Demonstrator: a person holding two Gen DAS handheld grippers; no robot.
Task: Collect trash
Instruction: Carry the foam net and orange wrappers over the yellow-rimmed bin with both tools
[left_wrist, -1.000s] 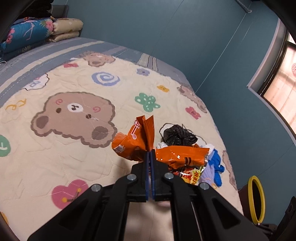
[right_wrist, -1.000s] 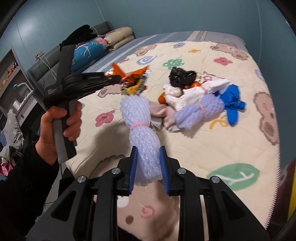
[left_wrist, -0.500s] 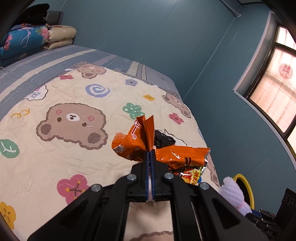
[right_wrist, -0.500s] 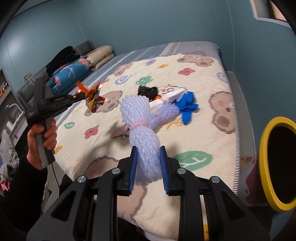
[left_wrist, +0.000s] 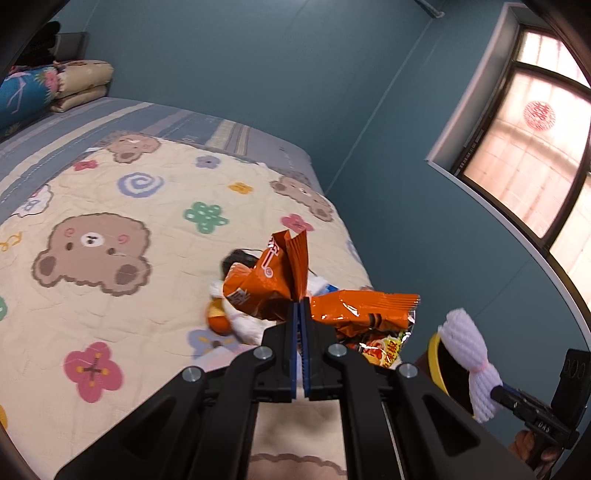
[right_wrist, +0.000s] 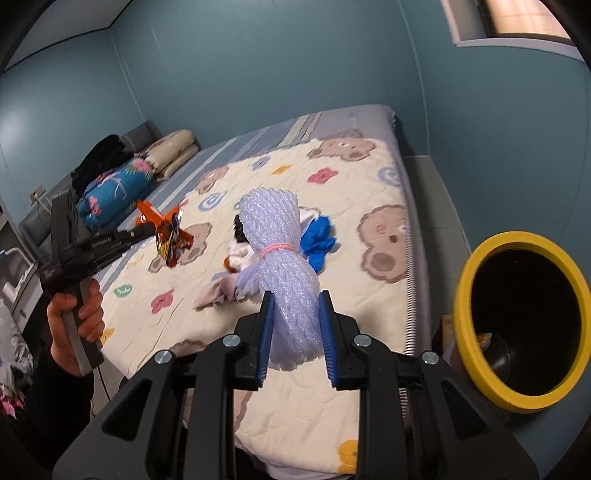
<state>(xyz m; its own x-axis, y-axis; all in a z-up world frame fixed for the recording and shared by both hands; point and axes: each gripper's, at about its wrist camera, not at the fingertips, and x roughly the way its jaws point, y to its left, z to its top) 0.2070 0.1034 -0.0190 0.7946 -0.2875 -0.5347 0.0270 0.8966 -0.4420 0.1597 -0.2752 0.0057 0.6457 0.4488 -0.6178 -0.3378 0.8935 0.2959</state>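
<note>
Trash is in both claws, and both loads hang clear of the bed. We find the left gripper clamped fully together on orange snack wrappers, pinched at their crimped edges so the crumpled foil bunches above and to the side of the tips. The right gripper stands partly closed on a white foam net bundle, tied at its waist with a pink band; the blue pads press its lower half from both sides, leaving the upper half free — in our judgement a sound hold for something so soft and springy.

The yellow-rimmed bin stands on the floor just beside the mattress edge, mouth open toward the right claw. We judge the carry to be under way, the net bundle nearest to it.

More trash remains on the quilt — a blue glove, white paper and a black bag lie heaped together, so collection is not complete.
</note>
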